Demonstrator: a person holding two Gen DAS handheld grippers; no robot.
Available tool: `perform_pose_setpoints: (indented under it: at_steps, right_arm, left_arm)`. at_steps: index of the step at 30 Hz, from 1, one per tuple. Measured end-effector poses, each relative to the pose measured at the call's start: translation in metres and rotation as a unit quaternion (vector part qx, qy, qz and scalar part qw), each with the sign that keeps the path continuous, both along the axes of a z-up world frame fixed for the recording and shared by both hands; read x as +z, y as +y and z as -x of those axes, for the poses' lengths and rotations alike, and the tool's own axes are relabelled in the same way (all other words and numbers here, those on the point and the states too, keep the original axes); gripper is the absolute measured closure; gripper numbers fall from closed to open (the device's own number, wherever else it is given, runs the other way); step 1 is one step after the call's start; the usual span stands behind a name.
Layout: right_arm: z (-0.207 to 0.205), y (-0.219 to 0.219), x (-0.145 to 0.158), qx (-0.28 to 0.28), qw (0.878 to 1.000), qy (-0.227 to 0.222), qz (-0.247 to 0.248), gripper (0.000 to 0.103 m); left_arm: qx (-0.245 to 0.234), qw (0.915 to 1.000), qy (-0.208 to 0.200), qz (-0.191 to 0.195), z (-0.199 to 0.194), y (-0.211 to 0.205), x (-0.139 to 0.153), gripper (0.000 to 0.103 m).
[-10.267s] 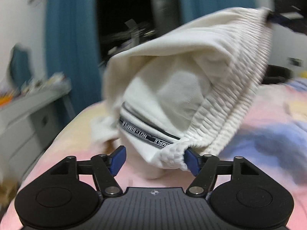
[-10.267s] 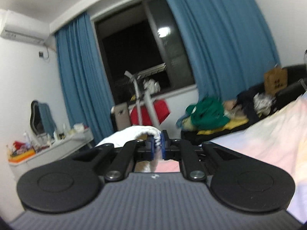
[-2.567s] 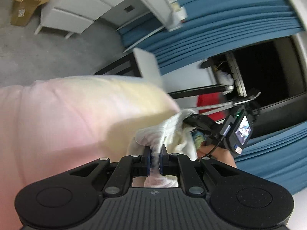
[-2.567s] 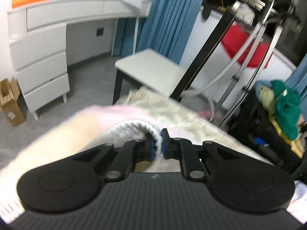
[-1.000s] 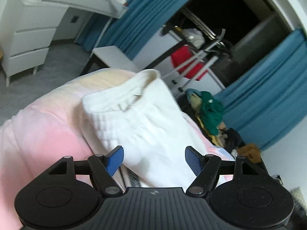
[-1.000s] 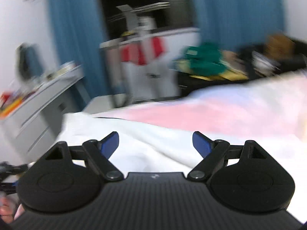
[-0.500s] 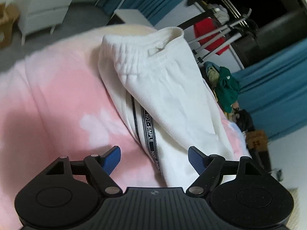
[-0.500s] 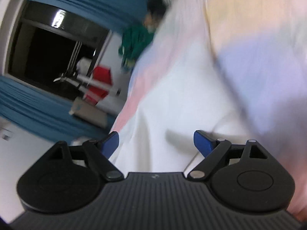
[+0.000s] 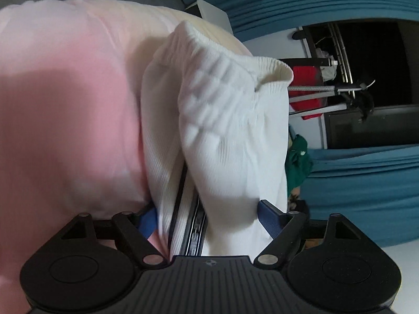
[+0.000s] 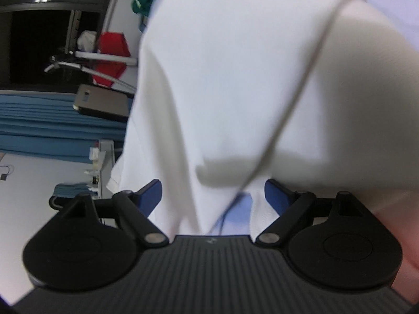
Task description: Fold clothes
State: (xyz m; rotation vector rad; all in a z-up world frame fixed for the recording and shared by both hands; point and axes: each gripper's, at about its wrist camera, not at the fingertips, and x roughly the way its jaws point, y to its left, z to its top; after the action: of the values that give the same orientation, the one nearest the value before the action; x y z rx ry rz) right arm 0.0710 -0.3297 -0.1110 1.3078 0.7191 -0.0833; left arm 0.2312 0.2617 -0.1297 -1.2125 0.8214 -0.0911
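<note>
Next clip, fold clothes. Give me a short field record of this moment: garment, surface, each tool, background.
garment: white pants, folded, ribbed waistband at far end
surface: pink bedding
left tool: jaws closing, near end of pants between them
right tool: jaws apart, white fabric between them, no grip visible
background: blue curtains, dark window, green clothes

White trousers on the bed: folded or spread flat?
Folded: the white trousers lie doubled, one layer over another, striped side seam between, on the pink bedspread.
</note>
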Motion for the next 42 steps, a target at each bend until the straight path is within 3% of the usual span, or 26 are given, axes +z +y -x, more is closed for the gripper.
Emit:
perform_pose_setpoints:
  at_steps: [2, 7, 10, 15, 17, 19, 23, 25, 29, 35, 37, 39, 40, 41, 42]
  right_arm:
    - [0.001, -0.006, 0.01, -0.024, 0.999, -0.026, 0.008, 0.015]
    - [0.009, -0.019, 0.04, -0.079, 0.99, -0.103, 0.055, 0.015]
    - [0.009, -0.032, 0.045, -0.121, 0.981, -0.127, 0.083, 0.015]
    - [0.022, -0.041, 0.043, -0.157, 0.973, -0.161, 0.057, 0.015]
    - [0.028, -0.041, 0.042, -0.158, 0.972, -0.17, 0.044, 0.015]
    - [0.031, -0.039, 0.038, -0.155, 0.974, -0.165, 0.027, 0.017]
    - [0.035, -0.037, 0.027, -0.173, 0.974, -0.149, -0.012, 0.018]
    - [0.042, -0.041, 0.021, -0.194, 0.97, -0.142, -0.034, 0.018]
    - [0.064, -0.048, 0.017, -0.223, 0.961, -0.142, -0.08, 0.018]
    - [0.069, -0.053, 0.01, -0.23, 0.962, -0.127, -0.077, 0.017]
    - [0.057, -0.054, 0.007, -0.234, 0.963, -0.116, -0.072, 0.027]
    - [0.041, -0.058, 0.008, -0.234, 0.968, -0.078, -0.045, 0.044]
    - [0.035, -0.061, 0.008, -0.234, 0.97, -0.055, -0.032, 0.071]
    - [0.029, -0.065, 0.007, -0.235, 0.971, -0.036, -0.022, 0.086]
    - [0.026, -0.068, 0.011, -0.235, 0.971, -0.029, -0.01, 0.086]
  left_arm:
    - [-0.011, 0.9998, -0.007, -0.013, -0.003, 0.003, 0.0, 0.057]
    - [-0.01, 0.9996, -0.022, -0.014, 0.002, 0.008, 0.005, 0.085]
    - [-0.002, 0.998, -0.061, -0.018, 0.02, 0.013, 0.028, 0.088]
    - [0.017, 0.9894, -0.144, 0.012, 0.082, 0.039, 0.073, 0.088]
    - [0.027, 0.988, -0.152, -0.006, 0.109, 0.051, 0.082, 0.088]
    - [0.042, 0.9895, -0.137, -0.02, 0.119, 0.057, 0.081, 0.088]
    - [0.063, 0.9941, -0.071, 0.052, 0.11, 0.074, 0.051, 0.088]
    - [0.068, 0.9947, -0.043, 0.065, 0.106, 0.078, 0.038, 0.087]
    - [0.075, 0.9942, -0.023, 0.073, 0.1, 0.078, 0.031, 0.086]
    - [0.072, 0.9953, -0.022, 0.06, 0.102, 0.079, 0.033, 0.085]
    - [0.072, 0.9952, -0.02, 0.063, 0.096, 0.072, 0.034, 0.085]
    - [0.069, 0.9953, -0.019, 0.065, 0.095, 0.07, 0.033, 0.085]
    - [0.066, 0.9955, -0.019, 0.065, 0.095, 0.069, 0.033, 0.085]
    - [0.063, 0.9958, -0.019, 0.064, 0.096, 0.067, 0.033, 0.085]
    - [0.058, 0.996, -0.019, 0.066, 0.095, 0.066, 0.032, 0.085]
